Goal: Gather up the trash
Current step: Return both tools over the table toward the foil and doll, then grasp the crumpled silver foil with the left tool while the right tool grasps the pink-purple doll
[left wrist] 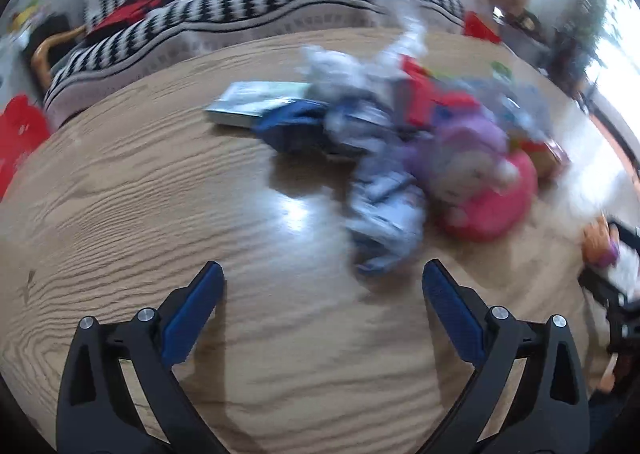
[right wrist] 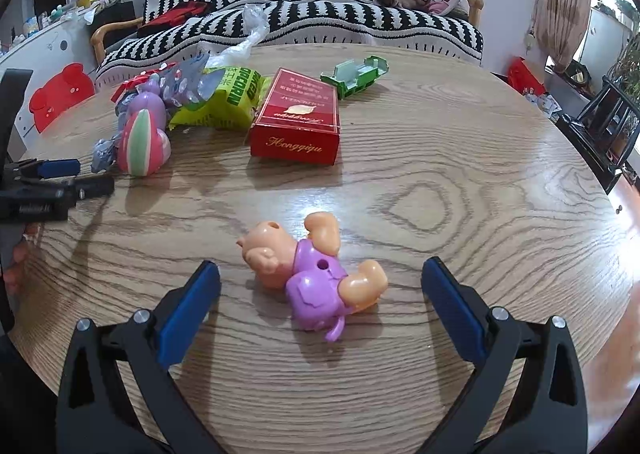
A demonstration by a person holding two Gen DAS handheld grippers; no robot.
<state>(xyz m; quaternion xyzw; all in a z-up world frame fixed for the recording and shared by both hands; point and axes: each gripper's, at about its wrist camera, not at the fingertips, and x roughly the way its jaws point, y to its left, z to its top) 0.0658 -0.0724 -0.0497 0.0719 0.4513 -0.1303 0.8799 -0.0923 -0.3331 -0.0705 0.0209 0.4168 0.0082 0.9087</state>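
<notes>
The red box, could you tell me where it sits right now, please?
In the right wrist view, the red box lies mid-table, past the plastic doll, between the green snack bag on its left and the green carton behind-right.

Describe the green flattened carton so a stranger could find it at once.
On the round wooden table, look at the far edge near the striped sofa. Behind the red box lies the green carton, the only torn-open, flattened green box.

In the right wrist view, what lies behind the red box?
Directly behind the red box lies an opened green carton; a yellow-green popcorn bag rests against the box's left side. Beyond them are the table edge and striped sofa. Anything low immediately behind the box is hidden.
</notes>
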